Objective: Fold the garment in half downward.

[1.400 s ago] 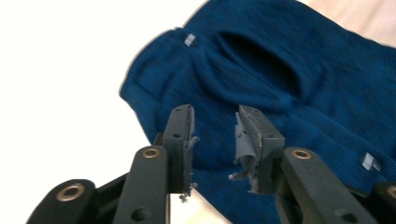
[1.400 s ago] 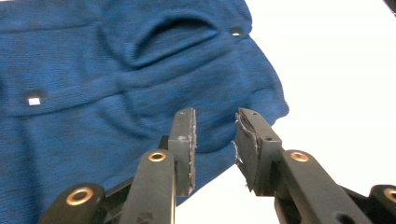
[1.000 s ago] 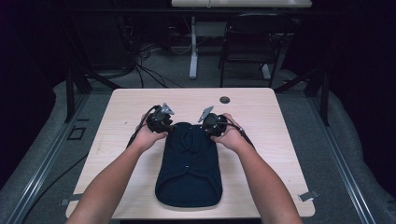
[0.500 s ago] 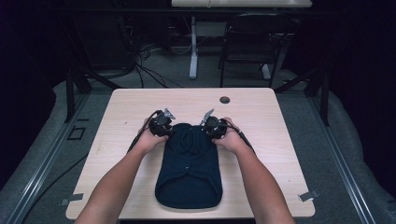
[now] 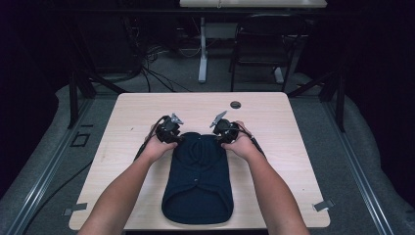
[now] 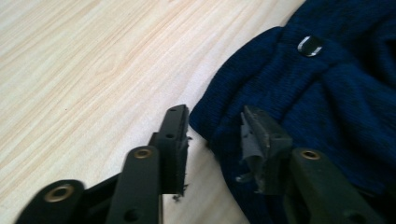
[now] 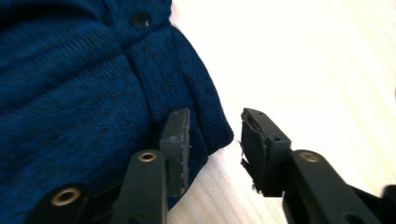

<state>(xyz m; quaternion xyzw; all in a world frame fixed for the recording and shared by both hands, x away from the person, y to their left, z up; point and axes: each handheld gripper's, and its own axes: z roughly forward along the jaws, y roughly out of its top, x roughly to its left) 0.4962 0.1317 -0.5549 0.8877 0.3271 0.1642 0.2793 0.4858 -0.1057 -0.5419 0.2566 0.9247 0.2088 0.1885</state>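
1. Jaws first: on my left hand-held gripper they have just been opening and now stand parted, with the corner of the dark blue knitted garment lying between them but not pinched. In the left gripper view one pad sits over bare wood and the other over the knit's edge.

2. Garment next: it lies flat along the middle of the desk, its far end between my two hands and its near, rounded end close to the desk's front edge. Compared with the pictures from a second ago, its outline looks much the same to me; my hands sit at the same far corners.

3. Right side: my right hand-held gripper has likewise just been opening and is now spread, straddling the garment's other far corner without pressing it. In the right gripper view one pad rests over the knit, the other over wood.

4. My reading: both corners have been let go, so I judge this fold or placement step finished and a fresh grip is needed.

5. Count: one garment, two grippers, one desk, one small dark disc near the desk's far edge; one button shows in the left gripper view, one in the right.
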